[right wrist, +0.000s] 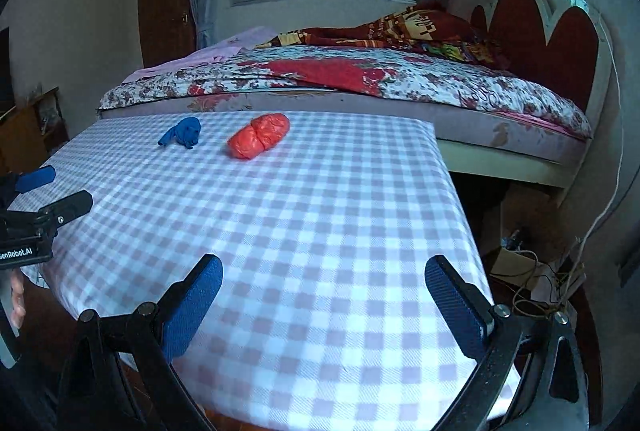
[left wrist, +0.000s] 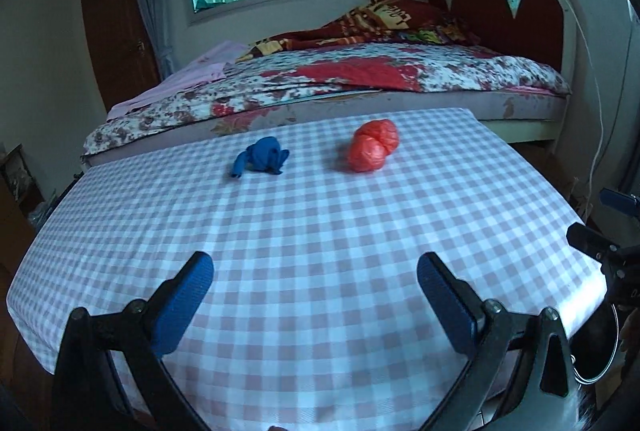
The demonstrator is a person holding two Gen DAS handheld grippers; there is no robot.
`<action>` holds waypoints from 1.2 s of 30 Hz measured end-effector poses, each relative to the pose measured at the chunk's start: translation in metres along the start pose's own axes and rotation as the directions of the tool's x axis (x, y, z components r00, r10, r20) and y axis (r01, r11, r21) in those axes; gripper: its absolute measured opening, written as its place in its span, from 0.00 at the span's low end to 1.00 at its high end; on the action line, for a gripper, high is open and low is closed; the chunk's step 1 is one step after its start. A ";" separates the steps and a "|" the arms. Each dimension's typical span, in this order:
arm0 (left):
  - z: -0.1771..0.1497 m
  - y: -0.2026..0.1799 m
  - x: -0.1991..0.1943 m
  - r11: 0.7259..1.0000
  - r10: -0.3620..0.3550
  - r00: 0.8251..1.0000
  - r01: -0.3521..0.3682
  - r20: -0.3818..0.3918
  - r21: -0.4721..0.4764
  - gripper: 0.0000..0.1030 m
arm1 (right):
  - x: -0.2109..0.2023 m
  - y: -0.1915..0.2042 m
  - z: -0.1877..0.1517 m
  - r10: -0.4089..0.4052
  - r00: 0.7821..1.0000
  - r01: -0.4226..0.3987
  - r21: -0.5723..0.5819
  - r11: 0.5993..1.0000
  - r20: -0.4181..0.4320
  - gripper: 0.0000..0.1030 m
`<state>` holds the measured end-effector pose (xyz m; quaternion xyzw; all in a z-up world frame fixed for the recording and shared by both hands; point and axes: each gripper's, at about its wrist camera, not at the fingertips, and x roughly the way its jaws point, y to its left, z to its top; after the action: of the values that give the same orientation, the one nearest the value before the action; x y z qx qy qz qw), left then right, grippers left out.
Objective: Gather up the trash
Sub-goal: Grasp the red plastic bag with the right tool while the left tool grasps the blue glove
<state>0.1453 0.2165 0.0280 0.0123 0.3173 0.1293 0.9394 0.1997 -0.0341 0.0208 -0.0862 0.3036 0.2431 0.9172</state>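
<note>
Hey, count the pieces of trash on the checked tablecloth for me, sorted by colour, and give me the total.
Blue: 1, the crumpled blue wad
Red-orange: 1, the scrunched red-orange plastic bag
Total: 2, both lying apart near the far edge of the table, untouched by either gripper.
</note>
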 end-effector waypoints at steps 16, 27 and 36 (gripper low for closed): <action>0.054 0.077 0.145 0.999 0.030 0.994 -0.035 -0.101 -0.040 0.84 | 0.183 0.064 0.111 0.111 0.981 -0.121 -0.053 0.991 -0.157 0.99; 0.092 0.079 0.234 0.996 -0.020 0.987 0.006 -0.162 -0.091 0.83 | 0.279 0.067 0.132 0.182 0.945 -0.193 -0.017 0.981 -0.271 0.59; 0.102 0.067 0.273 0.999 -0.041 0.968 0.033 -0.247 -0.037 0.59 | 0.306 0.062 0.140 0.176 0.939 -0.193 -0.031 0.981 -0.296 0.46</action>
<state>0.3995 0.3555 -0.0456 -0.0254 0.4299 0.1175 0.8948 0.4544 0.1825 -0.0512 -0.1197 0.4351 0.3216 0.8324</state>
